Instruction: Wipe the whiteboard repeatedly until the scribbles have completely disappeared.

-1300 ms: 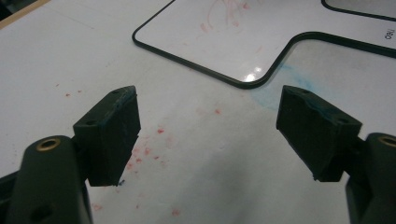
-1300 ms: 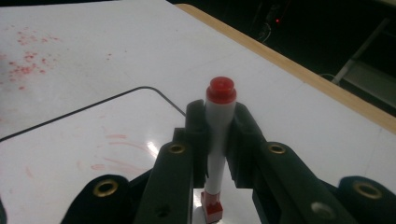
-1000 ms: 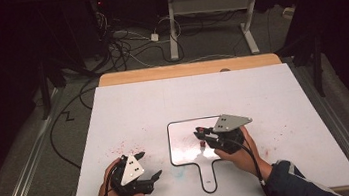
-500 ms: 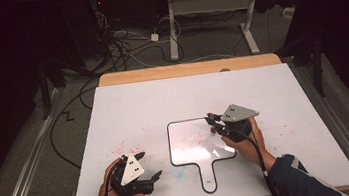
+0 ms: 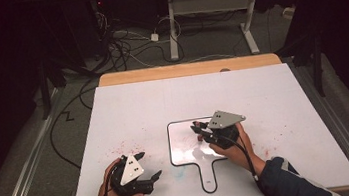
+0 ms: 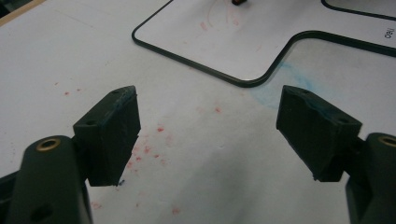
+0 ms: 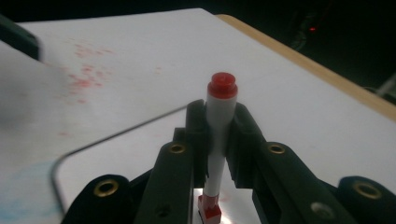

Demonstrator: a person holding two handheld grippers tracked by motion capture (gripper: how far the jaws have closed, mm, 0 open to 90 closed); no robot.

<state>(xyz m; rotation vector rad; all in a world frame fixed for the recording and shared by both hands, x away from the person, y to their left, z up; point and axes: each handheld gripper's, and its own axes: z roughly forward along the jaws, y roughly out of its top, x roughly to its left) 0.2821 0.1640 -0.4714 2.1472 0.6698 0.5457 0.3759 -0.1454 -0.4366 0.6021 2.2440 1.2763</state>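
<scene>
A small handheld whiteboard (image 5: 183, 144) with a black rim and a handle lies on the white table cover; its corner (image 6: 243, 79) is in the left gripper view. My right gripper (image 5: 197, 128) is over the board, shut on a white marker with a red end (image 7: 219, 107) held upright, its red tip (image 7: 209, 211) down at the board surface. Faint red strokes (image 6: 219, 18) mark the board. My left gripper (image 5: 147, 168) rests at the table's front left, open, with nothing between its pads (image 6: 112, 133).
The white sheet (image 5: 273, 96) covers most of a wooden table (image 5: 189, 69). Red specks (image 5: 128, 146) and a blue smudge (image 6: 285, 74) stain the sheet near the board. Cables and a desk frame (image 5: 207, 8) lie on the dark floor beyond.
My right gripper with the marker has shifted right and slightly away across the board, then settled near its upper right part. The left gripper has stayed put.
</scene>
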